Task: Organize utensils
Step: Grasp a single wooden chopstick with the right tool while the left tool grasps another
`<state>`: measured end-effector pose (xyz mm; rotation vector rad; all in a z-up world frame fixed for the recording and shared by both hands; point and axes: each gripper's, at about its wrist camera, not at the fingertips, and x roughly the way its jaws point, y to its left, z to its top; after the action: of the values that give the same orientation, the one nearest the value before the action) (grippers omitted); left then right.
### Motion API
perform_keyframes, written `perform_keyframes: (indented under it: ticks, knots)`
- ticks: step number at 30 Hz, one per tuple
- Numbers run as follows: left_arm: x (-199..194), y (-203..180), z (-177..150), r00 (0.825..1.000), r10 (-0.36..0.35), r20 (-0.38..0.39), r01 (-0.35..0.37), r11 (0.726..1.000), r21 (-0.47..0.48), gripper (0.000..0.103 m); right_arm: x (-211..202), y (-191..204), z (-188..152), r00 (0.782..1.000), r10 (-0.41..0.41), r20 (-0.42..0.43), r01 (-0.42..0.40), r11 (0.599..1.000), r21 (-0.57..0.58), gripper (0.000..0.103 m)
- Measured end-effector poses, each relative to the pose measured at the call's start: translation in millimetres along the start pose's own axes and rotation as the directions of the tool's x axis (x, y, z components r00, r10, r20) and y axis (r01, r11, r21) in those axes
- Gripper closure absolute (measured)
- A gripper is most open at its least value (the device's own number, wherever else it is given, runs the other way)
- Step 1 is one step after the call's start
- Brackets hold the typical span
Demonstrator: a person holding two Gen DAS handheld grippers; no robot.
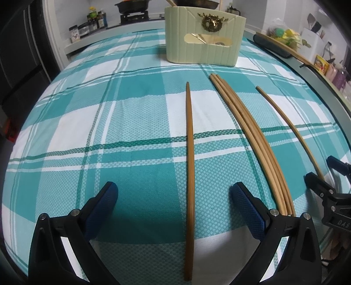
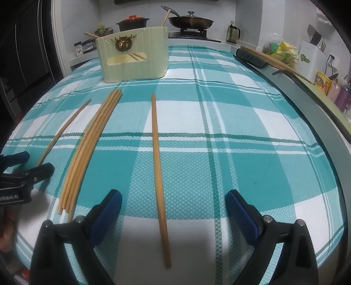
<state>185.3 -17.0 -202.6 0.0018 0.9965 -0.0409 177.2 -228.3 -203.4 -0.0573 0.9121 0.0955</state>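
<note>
On the teal checked cloth [image 1: 109, 131] lie a bundle of several bamboo chopsticks [image 1: 252, 131] [image 2: 92, 140] and a single chopstick on each side of it. My left gripper [image 1: 174, 187] is open, and the left single chopstick [image 1: 190, 153] [image 2: 63, 129] lies on the cloth between its blue pads, touching neither. My right gripper [image 2: 174, 195] is open the same way over the right single chopstick [image 2: 158, 166] [image 1: 291, 129]. Each gripper shows at the edge of the other's view [image 1: 324, 173] [image 2: 33, 163]. A pale green utensil holder [image 1: 204, 43] [image 2: 133, 63] stands at the far end with chopsticks in it.
Behind the table runs a counter with a stove, a dark pan [image 2: 190, 22], a red-lidded pot [image 2: 132, 23] and bottles [image 1: 96, 19]. The table's grey edge [image 2: 318, 105] curves along the right, with a long dark tray [image 2: 252, 57] and clutter beyond it.
</note>
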Motion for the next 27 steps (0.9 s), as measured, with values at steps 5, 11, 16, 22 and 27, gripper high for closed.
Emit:
perform_keyframes:
  ticks: [5,11,16,22,27]
  knots:
    - [-13.3,10.0,-0.2,0.998,-0.054,-0.020,0.054,0.998,0.016,0.001,2.2,-1.7,7.5,0.996,0.044,-0.074,-0.048,0.998,-0.044,0.003]
    - [-33.7,40.2,19.4,0.988,-0.143,0.052,0.143,0.990,0.009,0.001,-4.9,-29.5,14.0,0.980,0.151,-0.130,-0.151,0.988,0.015,0.005]
    - [-3.9,36.3,55.3,0.988,-0.156,-0.005,0.156,0.986,0.065,0.002,5.7,-36.8,40.4,0.966,0.196,-0.169,-0.195,0.980,0.022,0.007]
    - [46.8,13.9,88.6,0.992,-0.092,-0.091,0.106,0.980,0.165,0.021,47.3,-14.7,81.6,0.951,0.183,-0.249,-0.214,0.971,-0.105,0.032]
    - [61.4,5.7,111.6,0.988,-0.095,-0.126,0.117,0.976,0.182,0.028,75.2,9.6,115.1,0.957,0.138,-0.256,-0.193,0.959,-0.206,0.050]
